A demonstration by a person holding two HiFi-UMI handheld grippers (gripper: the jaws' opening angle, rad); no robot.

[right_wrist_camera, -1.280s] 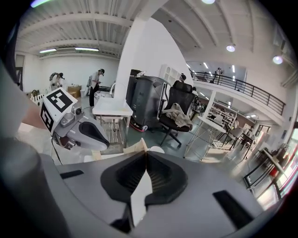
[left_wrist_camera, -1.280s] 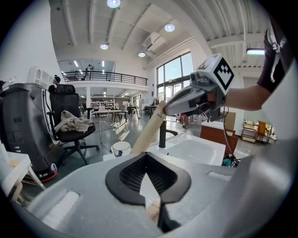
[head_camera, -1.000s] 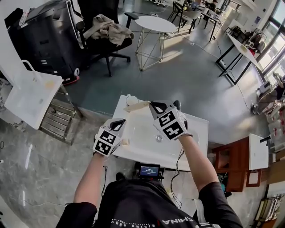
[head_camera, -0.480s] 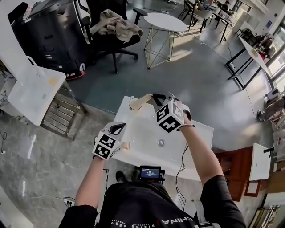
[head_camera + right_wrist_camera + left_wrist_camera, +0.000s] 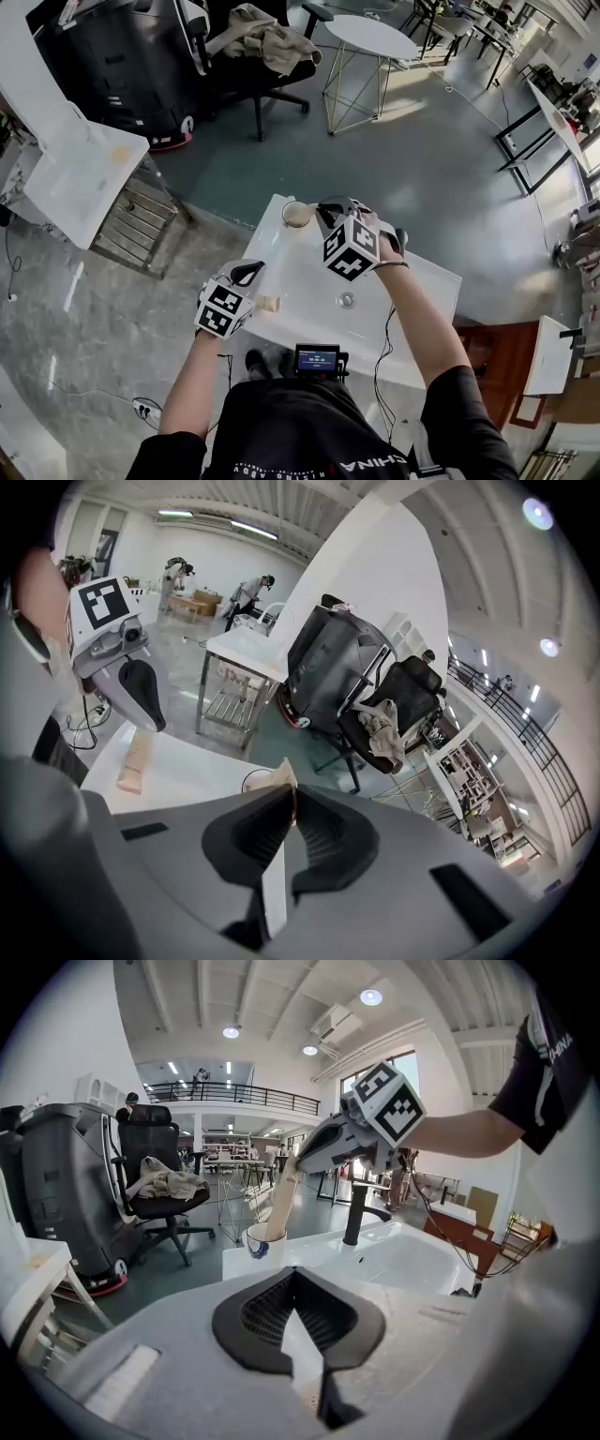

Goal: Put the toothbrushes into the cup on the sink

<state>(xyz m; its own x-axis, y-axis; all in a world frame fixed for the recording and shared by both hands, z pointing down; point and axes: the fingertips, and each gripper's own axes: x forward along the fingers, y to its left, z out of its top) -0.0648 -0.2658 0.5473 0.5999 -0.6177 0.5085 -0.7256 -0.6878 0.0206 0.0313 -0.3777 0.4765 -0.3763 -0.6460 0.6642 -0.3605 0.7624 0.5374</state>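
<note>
As it was gripped, toothbrush point(image 5: 279, 1199): leaned, lower end in cup point(image 5: 265, 1239).
Right gripper point(image 5: 289, 794) fingers: narrow, held toothbrush, had just eased apart.
Left gripper point(image 5: 295, 1274) fingers: were together, empty.

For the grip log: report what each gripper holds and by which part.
The right gripper clamps a toothbrush by its upper end, lower end in the cup; its jaws have just been opening. The left gripper holds nothing.
</note>
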